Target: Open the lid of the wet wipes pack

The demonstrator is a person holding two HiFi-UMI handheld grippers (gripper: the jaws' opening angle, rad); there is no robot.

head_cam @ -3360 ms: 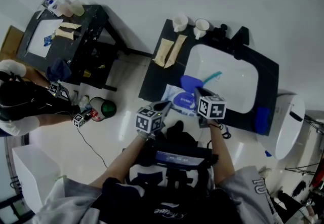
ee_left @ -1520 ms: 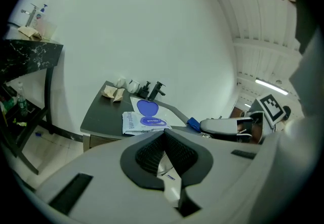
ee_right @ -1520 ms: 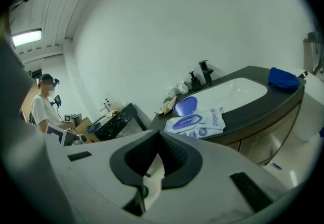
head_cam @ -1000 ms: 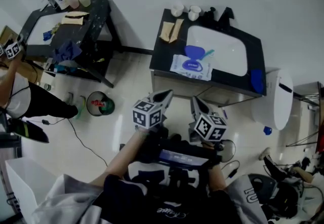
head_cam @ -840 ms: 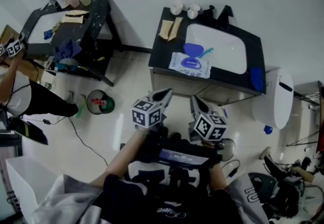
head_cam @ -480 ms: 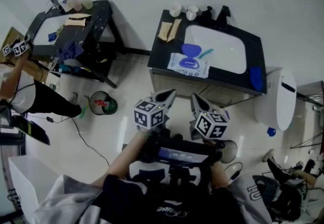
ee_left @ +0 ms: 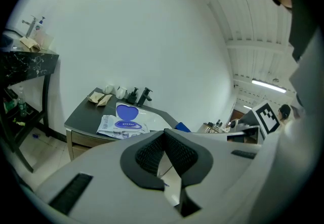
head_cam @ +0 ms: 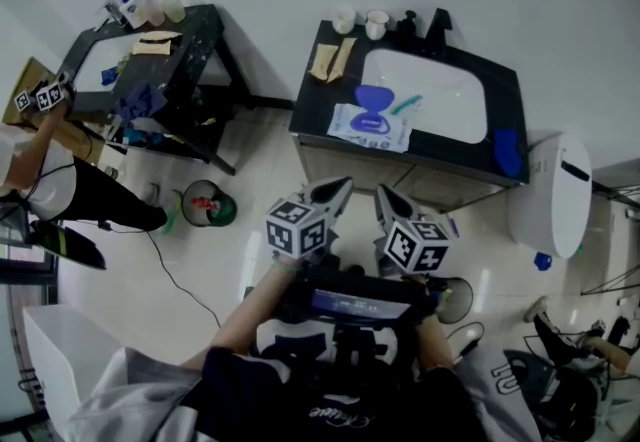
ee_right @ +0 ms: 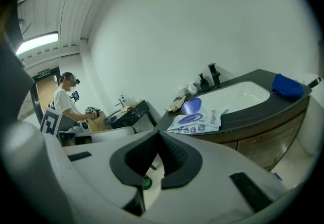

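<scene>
A dark desk point(head_cam: 318, 102) with a white sink basin point(head_cam: 440, 95) set into it stands against the wall. The wet wipes pack point(head_cam: 372, 128) lies on the desk at the basin's left edge, its blue lid point(head_cam: 372, 97) standing open. Well apart from the desk, the left tongs point(head_cam: 334, 193) and right tongs point(head_cam: 386, 198) are both closed on nothing.

Left tool point(head_cam: 333, 190) and right tool point(head_cam: 385, 197) side by side, jaws together, both empty
</scene>
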